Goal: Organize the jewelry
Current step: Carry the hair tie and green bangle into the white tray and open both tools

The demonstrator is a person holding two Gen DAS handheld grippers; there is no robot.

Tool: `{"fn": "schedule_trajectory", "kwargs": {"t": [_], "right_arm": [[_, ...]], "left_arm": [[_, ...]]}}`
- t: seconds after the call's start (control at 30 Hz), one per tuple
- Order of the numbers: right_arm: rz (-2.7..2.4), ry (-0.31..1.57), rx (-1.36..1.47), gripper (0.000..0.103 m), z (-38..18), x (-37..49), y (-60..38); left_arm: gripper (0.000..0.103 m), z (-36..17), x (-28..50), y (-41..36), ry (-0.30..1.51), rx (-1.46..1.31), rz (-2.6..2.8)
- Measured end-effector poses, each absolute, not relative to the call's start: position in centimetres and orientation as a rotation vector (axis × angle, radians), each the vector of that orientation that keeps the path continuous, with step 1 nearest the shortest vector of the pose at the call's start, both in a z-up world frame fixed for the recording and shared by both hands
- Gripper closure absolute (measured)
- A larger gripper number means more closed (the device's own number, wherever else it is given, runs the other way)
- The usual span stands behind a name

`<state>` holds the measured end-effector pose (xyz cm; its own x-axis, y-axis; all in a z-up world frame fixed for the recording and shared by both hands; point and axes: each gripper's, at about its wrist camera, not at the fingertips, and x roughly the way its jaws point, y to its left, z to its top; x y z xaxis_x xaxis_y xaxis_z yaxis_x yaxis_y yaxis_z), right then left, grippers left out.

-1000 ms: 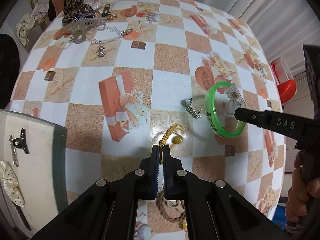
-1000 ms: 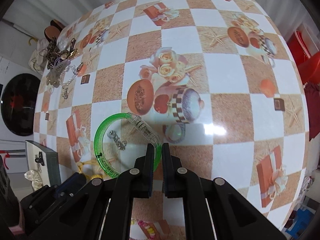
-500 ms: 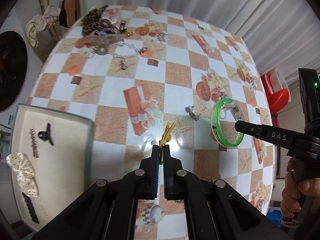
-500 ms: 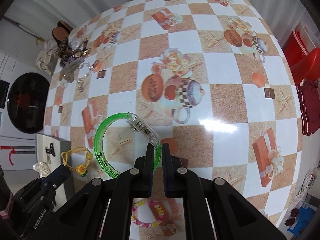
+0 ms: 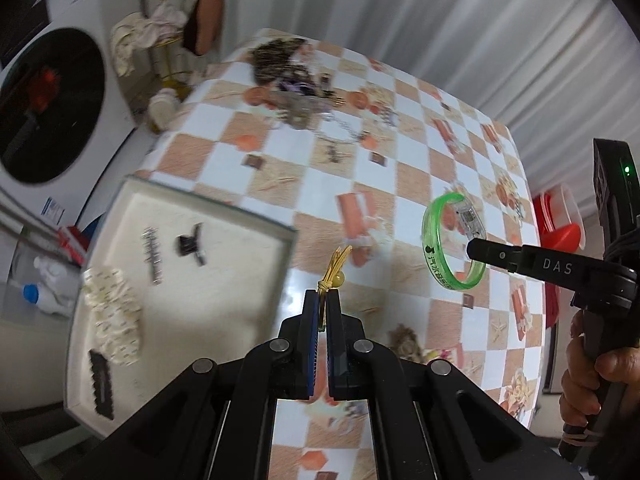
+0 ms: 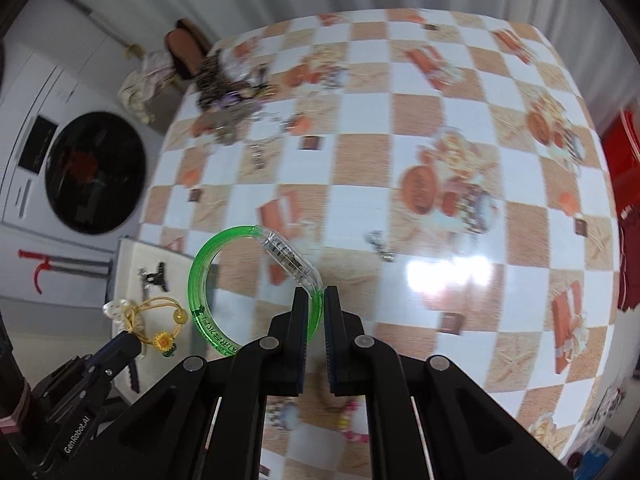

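Note:
My left gripper (image 5: pixel 323 300) is shut on a yellow hair tie (image 5: pixel 335 270) with a sunflower charm (image 6: pixel 163 342), held in the air over the near right edge of the white tray (image 5: pixel 224 320). My right gripper (image 6: pixel 316 300) is shut on a green translucent bracelet (image 6: pixel 200 280) with a clear clasp, lifted above the checkered table (image 6: pixel 400 160). In the left wrist view the bracelet (image 5: pixel 434 252) hangs off the right gripper's fingertips (image 5: pixel 476 248), to the right of the tie.
The tray holds a black clip (image 5: pixel 191 244), a silver hairpin (image 5: pixel 152 252), a cream scrunchie (image 5: pixel 114 316) and a black comb clip (image 5: pixel 100 384). A pile of jewelry and hair pieces (image 5: pixel 296 92) lies at the table's far end. A small silver piece (image 6: pixel 380 246) rests mid-table. A beaded bracelet (image 6: pixel 352 426) lies near the front edge.
Both grippers have risen off the table with their items and moved left toward the tray; the tray now fills much more of the left wrist view.

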<state>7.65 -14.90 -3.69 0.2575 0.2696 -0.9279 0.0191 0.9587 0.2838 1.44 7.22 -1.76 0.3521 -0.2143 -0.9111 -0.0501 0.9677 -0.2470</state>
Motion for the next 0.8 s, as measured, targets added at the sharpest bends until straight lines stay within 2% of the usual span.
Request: {"fn": "schedule_trajectory", "kwargs": {"t": [0.3,0.8], "right_arm": [[0.32,1.328,0.147,0.095,-3.9,8.2,-5.3],[0.409,1.399,0.013,0.095,-8.3,9.3,5.1]], "left_arm": [[0.095,-3.2,-1.4,13.3,1.228,-0.35,-0.003],[0.095,-8.8,-3.3,18.7,1.29,-0.428,0.108]]}}
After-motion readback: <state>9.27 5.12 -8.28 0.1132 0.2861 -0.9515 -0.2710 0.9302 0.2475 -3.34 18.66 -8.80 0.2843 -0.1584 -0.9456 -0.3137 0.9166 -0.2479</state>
